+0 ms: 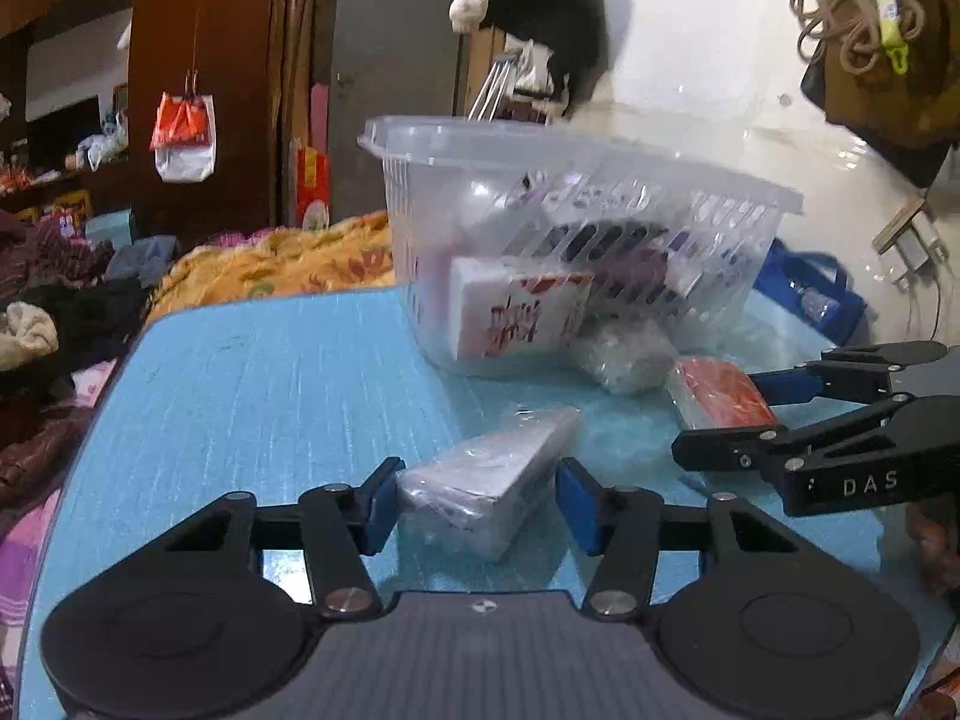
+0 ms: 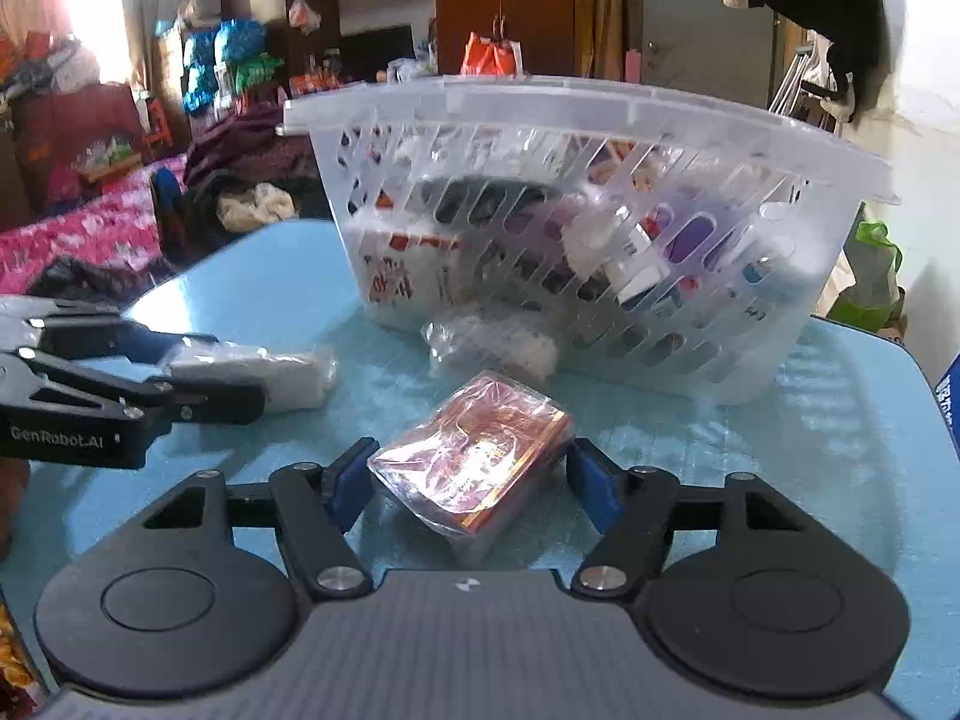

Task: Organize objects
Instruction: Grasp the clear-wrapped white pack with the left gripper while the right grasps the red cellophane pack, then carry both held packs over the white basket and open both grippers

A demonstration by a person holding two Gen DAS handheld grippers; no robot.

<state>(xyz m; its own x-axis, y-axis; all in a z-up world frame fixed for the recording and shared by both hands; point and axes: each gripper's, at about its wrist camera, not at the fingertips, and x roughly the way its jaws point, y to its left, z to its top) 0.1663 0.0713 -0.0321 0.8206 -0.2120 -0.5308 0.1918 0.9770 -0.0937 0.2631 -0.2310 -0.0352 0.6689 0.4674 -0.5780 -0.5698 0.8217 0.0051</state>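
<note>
Packs lie on the blue table (image 1: 252,372) before the clear basket (image 1: 564,228). Left gripper (image 1: 477,498), low centre, straddles a silver wrapped pack (image 1: 492,474), jaws wide, gripping nothing. Right gripper (image 2: 468,480), low centre, likewise brackets a red wrapped pack (image 2: 480,456), unclosed.

Both wrist views look low and close across the counter (image 1: 252,372) toward the basket (image 2: 600,120), which both share.
</note>
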